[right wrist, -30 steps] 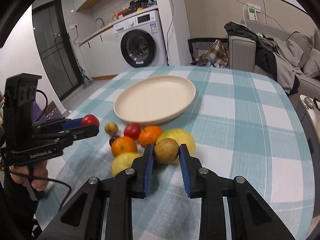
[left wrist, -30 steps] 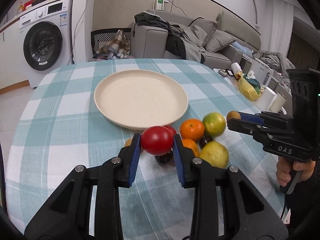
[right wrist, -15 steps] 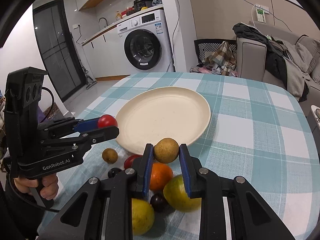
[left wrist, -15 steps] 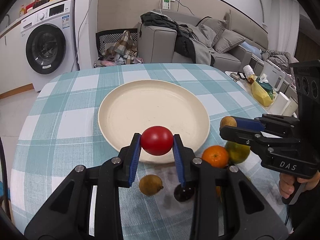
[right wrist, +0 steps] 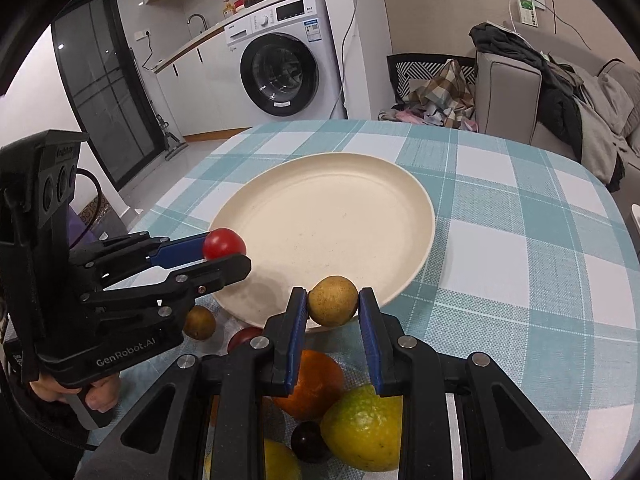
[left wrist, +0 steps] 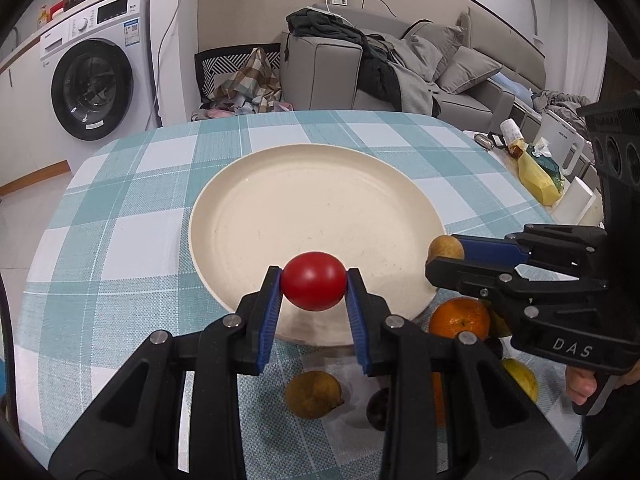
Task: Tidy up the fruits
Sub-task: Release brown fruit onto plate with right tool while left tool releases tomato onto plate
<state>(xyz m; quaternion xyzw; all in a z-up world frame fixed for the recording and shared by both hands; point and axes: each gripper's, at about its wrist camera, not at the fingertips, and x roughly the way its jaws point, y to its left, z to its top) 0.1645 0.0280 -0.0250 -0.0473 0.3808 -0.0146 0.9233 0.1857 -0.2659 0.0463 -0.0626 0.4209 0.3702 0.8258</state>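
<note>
Where both tools meet plate: tomato, brown fruit.

Checked-cloth table with cream plate, loose fruit.

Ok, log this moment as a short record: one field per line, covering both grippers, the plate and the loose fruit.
left gripper: shut on red tomato, held over the near rim of the plate
right gripper: shut on small brown fruit, at the plate's near edge
plate: cream, nothing lying in it yet
loose fruit on tablecloth: orange, yellow-green citrus, dark plum, second brown fruit, all on the near side of the plate
stage: both fruits lifted, neither released
</note>
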